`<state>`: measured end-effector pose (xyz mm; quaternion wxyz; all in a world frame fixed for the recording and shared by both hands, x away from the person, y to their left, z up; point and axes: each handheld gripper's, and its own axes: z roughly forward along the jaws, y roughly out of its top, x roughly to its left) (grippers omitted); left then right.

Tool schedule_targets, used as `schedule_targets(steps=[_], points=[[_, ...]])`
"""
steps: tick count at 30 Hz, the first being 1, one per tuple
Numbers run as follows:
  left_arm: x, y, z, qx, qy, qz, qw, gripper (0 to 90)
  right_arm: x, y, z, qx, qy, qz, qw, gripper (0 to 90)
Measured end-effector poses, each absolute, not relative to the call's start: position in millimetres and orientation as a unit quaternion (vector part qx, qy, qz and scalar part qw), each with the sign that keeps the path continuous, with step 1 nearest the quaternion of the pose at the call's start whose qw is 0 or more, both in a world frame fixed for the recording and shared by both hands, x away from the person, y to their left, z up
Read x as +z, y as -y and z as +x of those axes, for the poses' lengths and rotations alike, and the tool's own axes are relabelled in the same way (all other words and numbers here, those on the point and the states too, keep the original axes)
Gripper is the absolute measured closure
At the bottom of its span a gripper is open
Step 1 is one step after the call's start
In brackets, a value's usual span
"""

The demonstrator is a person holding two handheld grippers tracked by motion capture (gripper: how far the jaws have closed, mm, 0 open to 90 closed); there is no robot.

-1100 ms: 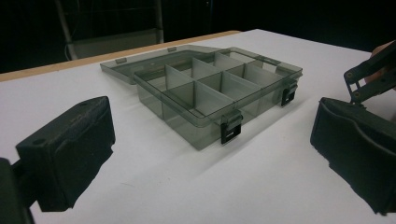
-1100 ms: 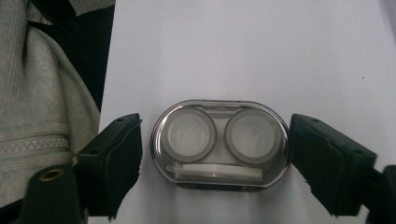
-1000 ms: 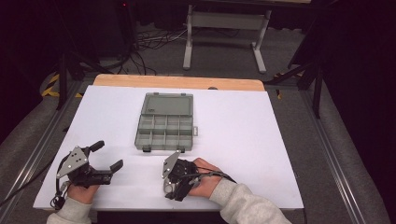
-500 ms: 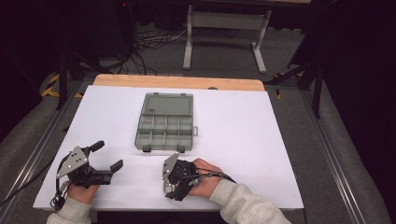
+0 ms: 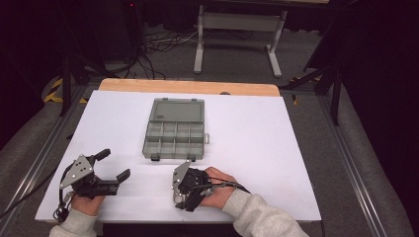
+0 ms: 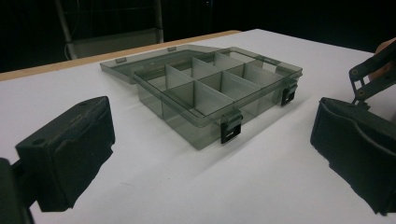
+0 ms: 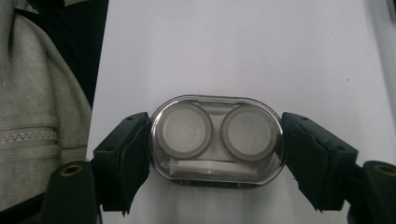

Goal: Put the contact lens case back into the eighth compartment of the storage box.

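Between the right hand-held gripper's point(image 7: 215, 154) clenched jaws sits a clear lens case point(image 7: 215, 140), grasped but not yet lifted toward the open organizer point(image 5: 175, 129) ahead, while the left hand-held gripper point(image 5: 114, 165) waits released.

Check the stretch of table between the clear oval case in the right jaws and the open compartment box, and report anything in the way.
Nothing visible blocks it. The right gripper is shut on the clear oval case near the table's front edge. Bare white table lies between it and the compartment box, whose lid lies open. The left gripper stands off to the side, open.
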<state>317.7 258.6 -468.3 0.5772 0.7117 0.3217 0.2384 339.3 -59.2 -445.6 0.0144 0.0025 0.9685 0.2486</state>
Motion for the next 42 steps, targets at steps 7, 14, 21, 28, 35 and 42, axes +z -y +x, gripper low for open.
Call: schedule_targets(steps=[7,14,21,28,35,42], points=[[-468.4,-258.6,317.8,0.238,-0.322,0.711,0.578,0.6,-437.8,61.3,340.8,0.258,-0.966,0.001,0.024,26.9],[-468.4,-258.7,317.7,0.238,-0.322,0.711,0.578,0.7,-427.8,62.9,342.8,0.269,-0.962,-0.003,0.036,26.9],[-468.2,-258.7,317.6,0.239,-0.322,0.711,0.578,0.7,-415.6,67.2,346.0,0.288,-0.956,0.001,0.047,26.9],[-468.2,-258.7,317.7,0.239,-0.321,0.712,0.577,0.7,-411.1,70.3,347.1,0.301,-0.952,0.004,0.053,26.9],[-468.2,-258.7,317.7,0.239,-0.321,0.712,0.577,0.7,-405.8,73.4,348.6,0.316,-0.947,0.006,0.060,26.9],[-468.2,-258.7,317.7,0.239,-0.321,0.712,0.577,0.7,-400.1,76.8,350.0,0.331,-0.941,0.009,0.068,26.9]])
